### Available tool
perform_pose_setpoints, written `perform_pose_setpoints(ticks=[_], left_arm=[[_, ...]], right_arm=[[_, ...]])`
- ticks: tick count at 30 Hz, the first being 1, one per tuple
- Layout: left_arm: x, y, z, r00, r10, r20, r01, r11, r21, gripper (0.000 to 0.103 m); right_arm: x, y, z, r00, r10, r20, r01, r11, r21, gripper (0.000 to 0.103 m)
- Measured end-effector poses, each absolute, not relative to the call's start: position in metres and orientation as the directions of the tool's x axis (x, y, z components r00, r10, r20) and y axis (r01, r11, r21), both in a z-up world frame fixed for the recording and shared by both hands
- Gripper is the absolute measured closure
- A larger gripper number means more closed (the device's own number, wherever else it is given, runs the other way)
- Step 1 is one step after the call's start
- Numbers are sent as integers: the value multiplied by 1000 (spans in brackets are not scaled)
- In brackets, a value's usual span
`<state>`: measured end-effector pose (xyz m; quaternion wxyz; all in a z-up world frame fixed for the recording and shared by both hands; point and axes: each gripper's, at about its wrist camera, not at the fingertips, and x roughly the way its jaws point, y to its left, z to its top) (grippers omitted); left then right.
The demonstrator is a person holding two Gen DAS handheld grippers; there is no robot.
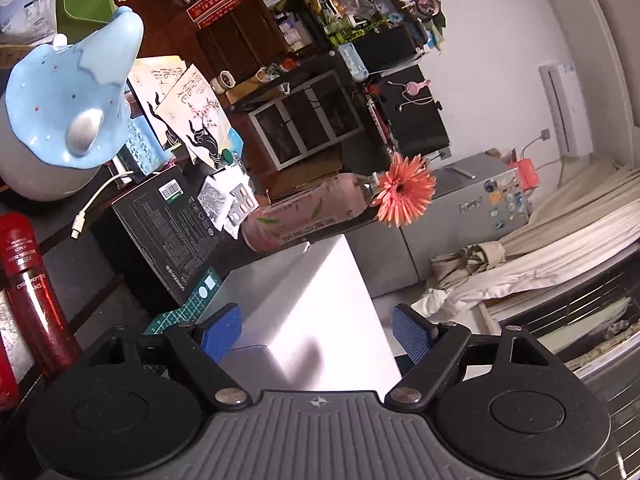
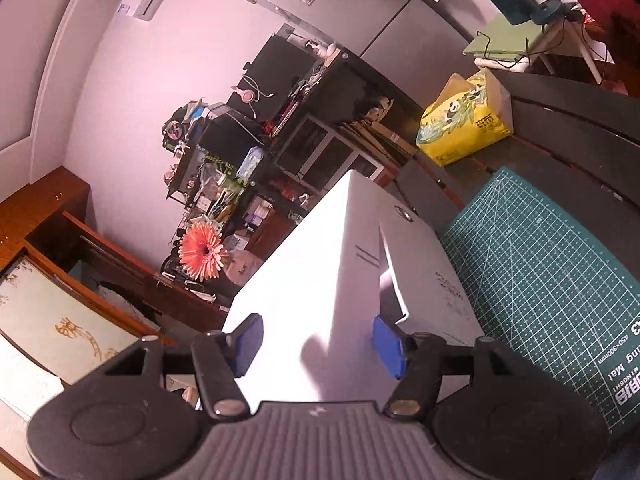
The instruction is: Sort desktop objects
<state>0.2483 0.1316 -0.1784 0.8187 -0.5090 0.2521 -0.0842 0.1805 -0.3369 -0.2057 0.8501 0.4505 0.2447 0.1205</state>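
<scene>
A white box fills the middle of the left wrist view. My left gripper straddles it, one blue pad against each side edge. The right wrist view shows the same white box tilted up over the green cutting mat. My right gripper is shut on the box, pads on both sides. Its upper shell overhangs a lower part that carries small print. A pink bottle holding an orange flower stands just beyond the box.
Left of the box are a black carton, a red bottle, a blue ceramic figure and a loose white cable. A yellow tissue pack lies on the dark desk past the mat. Shelves and a fridge stand behind.
</scene>
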Motion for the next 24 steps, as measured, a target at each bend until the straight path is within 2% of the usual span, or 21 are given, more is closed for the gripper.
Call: perform_pose_setpoints(ticks=[15,24], left_arm=[[244,124,-177,845,-405,-348,-120,491,-863,22],[243,120,-178,840,-413,-352,-120,491,-863,22]], right_arm=[[186,-338,-204,862,399,-312,25,582,813,39],[194,-344,-209,882,380,-280,23,558,830,39]])
